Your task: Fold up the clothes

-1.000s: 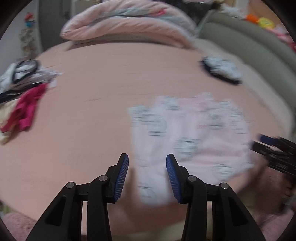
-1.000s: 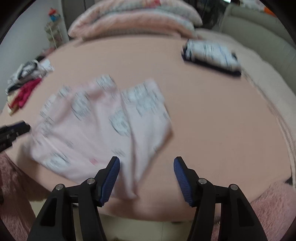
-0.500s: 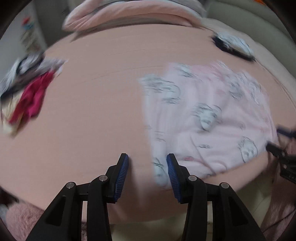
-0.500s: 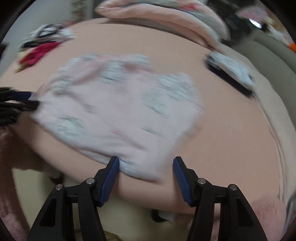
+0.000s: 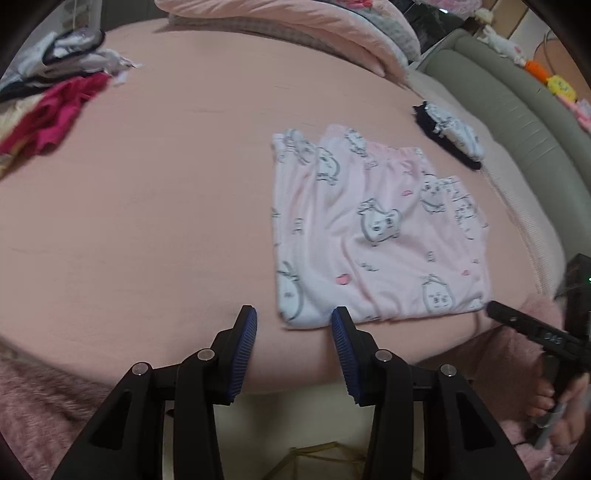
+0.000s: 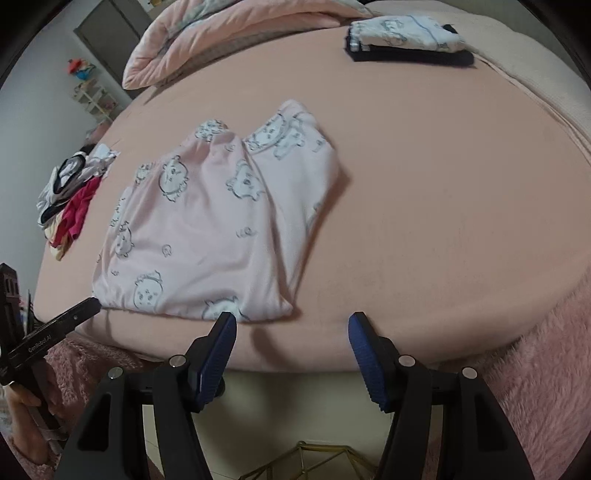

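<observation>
Far left: unsorted clothes pile (image 5: 55, 96) on pink bed sheet (image 5: 166, 206). Your left gripper (image 5: 293, 325) hovers at near bed edge, jaws apart, holding nothing, right pad just by garment's corner. Pink printed garment (image 6: 218, 225) lies flat, partly folded, near front edge. Your right gripper (image 6: 291, 328) gapes wide, empty, beside garment's near right corner. Folded stack (image 6: 406, 38) far right.

Laundry pile (image 5: 48, 99) cut by left edge, right hand-held gripper (image 5: 535, 328) cropped at frame edge, quilt (image 6: 221, 33) partly out of view.
</observation>
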Motion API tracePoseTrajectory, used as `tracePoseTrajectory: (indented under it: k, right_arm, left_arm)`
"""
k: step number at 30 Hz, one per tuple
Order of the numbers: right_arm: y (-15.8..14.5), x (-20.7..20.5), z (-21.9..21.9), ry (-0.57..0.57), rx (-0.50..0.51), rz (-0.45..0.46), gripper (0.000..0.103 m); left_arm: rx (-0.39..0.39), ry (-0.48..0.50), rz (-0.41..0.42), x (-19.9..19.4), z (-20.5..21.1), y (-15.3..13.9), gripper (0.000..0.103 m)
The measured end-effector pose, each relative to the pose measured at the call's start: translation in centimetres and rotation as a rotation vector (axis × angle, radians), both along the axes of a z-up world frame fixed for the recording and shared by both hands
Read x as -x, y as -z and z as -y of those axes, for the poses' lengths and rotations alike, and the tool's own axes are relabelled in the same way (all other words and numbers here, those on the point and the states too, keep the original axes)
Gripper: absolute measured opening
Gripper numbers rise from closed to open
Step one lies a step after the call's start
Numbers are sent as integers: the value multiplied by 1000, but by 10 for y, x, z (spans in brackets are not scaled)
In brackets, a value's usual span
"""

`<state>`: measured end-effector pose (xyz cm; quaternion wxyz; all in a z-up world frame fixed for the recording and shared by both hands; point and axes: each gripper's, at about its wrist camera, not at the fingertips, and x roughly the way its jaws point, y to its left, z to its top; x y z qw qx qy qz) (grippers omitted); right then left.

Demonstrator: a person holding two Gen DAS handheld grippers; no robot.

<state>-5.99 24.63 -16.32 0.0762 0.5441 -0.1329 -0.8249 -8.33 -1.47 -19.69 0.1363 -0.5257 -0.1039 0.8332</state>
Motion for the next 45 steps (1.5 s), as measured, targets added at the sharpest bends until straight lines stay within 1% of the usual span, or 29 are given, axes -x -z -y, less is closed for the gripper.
tracePoseTrajectory:
  k: [1, 2, 3, 4, 5, 6, 8, 11, 13, 14, 17, 21, 22, 25, 26, 27, 28, 29, 30, 31, 32, 34, 37, 38, 39, 40, 41, 42, 45]
  right_arm:
    - [2, 5, 4, -19, -2, -2, 59]
    - [4, 10, 8, -41, -5, -5, 37]
    - [6, 15, 12, -62, -9, -7, 25]
    - [7, 17, 15, -70, -19, -10, 23]
    - [6, 18, 19, -82, -36, -21, 15]
    - [5, 19, 23, -96, -53, -35, 11]
    - [1, 18, 33, -123, -101, -67, 9]
    - [-15, 17, 44, -141, -180, -140, 8]
    - [-24, 19, 47, -141, -226, -187, 7]
    - [-26, 21, 48, -134, -246, -194, 7]
    - [-20, 23, 47, -125, -233, -158, 7]
    - [-9, 10, 32, -95, -208, -97, 7]
    - [-9, 9, 30, -88, -214, -95, 7]
    - [-9, 7, 24, -68, -237, -92, 6]
    - [-10, 7, 22, -48, -266, -91, 0]
    - [-9, 7, 18, -22, -319, -86, 0]
    - [-7, 7, 8, 8, -297, -65, 0]
    - [-6, 7, -4, 39, -255, -41, 0]
    - [-8, 10, -2, 28, -246, -48, 0]
    - [-12, 13, 3, 7, -244, -61, 0]
    - [-16, 16, 9, -13, -242, -74, 0]
    - [-24, 23, 19, -54, -238, -101, 1]
    - [-35, 33, 35, -116, -232, -141, 4]
    - [-39, 36, 41, -137, -230, -154, 5]
    - [-43, 39, 46, -157, -227, -168, 10]
    - [-47, 43, 51, -178, -225, -181, 14]
    - [-50, 46, 57, -199, -223, -194, 22]
    - [-54, 49, 62, -219, -221, -207, 24]
    - [-51, 75, 83, -303, -193, -215, 25]
  left_arm:
    - [4, 10, 0, 1, -3, 1, 35]
    - [-7, 14, 2, 3, -4, 1, 19]
    - [-20, 19, 5, 5, -4, 2, 10]
    - [-31, 23, 6, 11, -5, 2, 9]
    - [-27, 30, -4, 10, -5, 0, 8]
    - [-22, 37, -14, 8, -4, -3, 8]
    - [-12, 57, -51, 9, -6, -13, 7]
    - [28, 116, -82, 11, -8, -27, 7]
    - [67, 146, -78, 13, -5, -32, 7]
    - [81, 156, -72, 13, -1, -34, 7]
    - [123, 184, -48, 10, 8, -33, 7]
    - [170, 202, 12, 2, 11, -13, 7]
    - [180, 206, 20, 1, 10, -10, 7]
    - [197, 189, 19, 2, 16, -13, 7]
    - [206, 181, 21, 2, 19, -14, 6]
    - [214, 174, 23, 2, 23, -15, 7]
    - [223, 167, 26, 2, 27, -16, 7]
    - [187, 177, 45, 3, 30, -17, 7]
    - [144, 190, 66, 4, 32, -17, 9]
    - [142, 202, 78, 5, 32, -19, 9]
    - [171, 214, 83, 5, 30, -22, 11]
    - [255, 221, 23, 2, 28, -33, 15]
    - [356, 139, -64, 6, 34, -50, 16]
    - [349, 115, -82, 10, 37, -54, 16]
    - [307, 93, -92, 17, 41, -58, 17]
    - [250, 91, -96, 25, 41, -59, 18]
    - [191, 92, -100, 34, 39, -60, 23]
    - [132, 92, -104, 43, 38, -61, 28]
    - [52, 184, -136, 54, 11, -54, 29]
